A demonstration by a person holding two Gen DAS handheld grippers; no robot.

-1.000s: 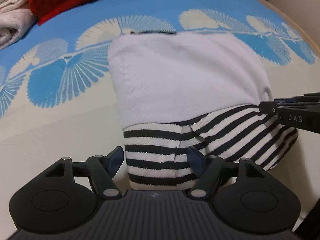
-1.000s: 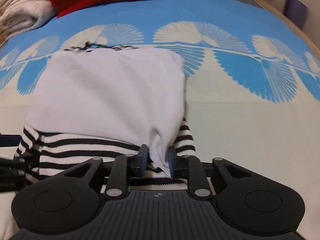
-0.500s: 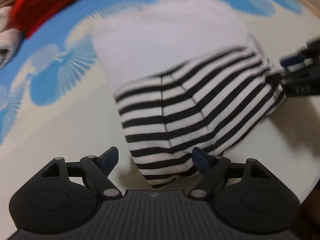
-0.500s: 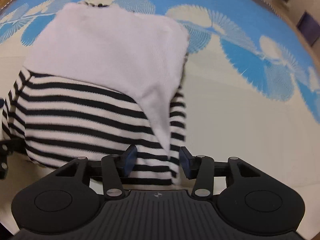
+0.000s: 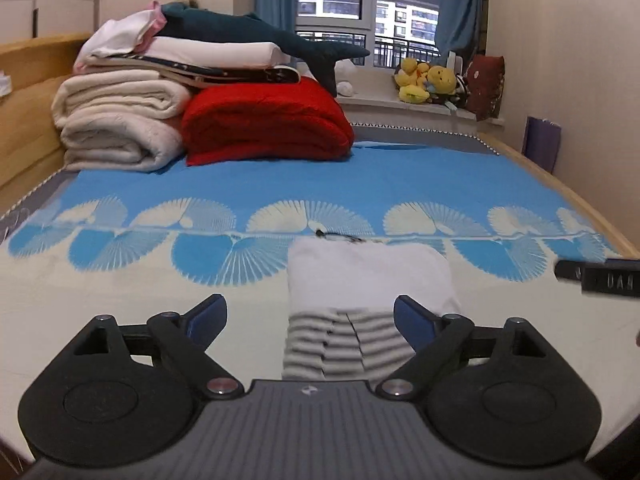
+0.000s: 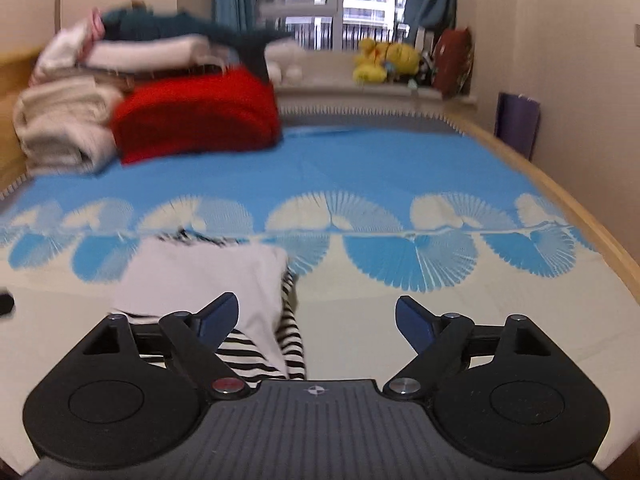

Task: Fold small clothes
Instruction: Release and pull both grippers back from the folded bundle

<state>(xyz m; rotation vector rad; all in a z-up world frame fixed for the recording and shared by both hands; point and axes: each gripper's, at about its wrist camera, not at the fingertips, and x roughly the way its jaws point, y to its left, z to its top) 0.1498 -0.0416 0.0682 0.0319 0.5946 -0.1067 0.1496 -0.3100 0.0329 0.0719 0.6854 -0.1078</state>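
Daylight from the curtained window falls on a bed with a blue-and-cream fan-print cover. Folded blankets sit far left, then a red one; plush toys line the sill. Left gripper and right gripper have just been opening, both wide, nothing between. The folded garment lies on the cover.
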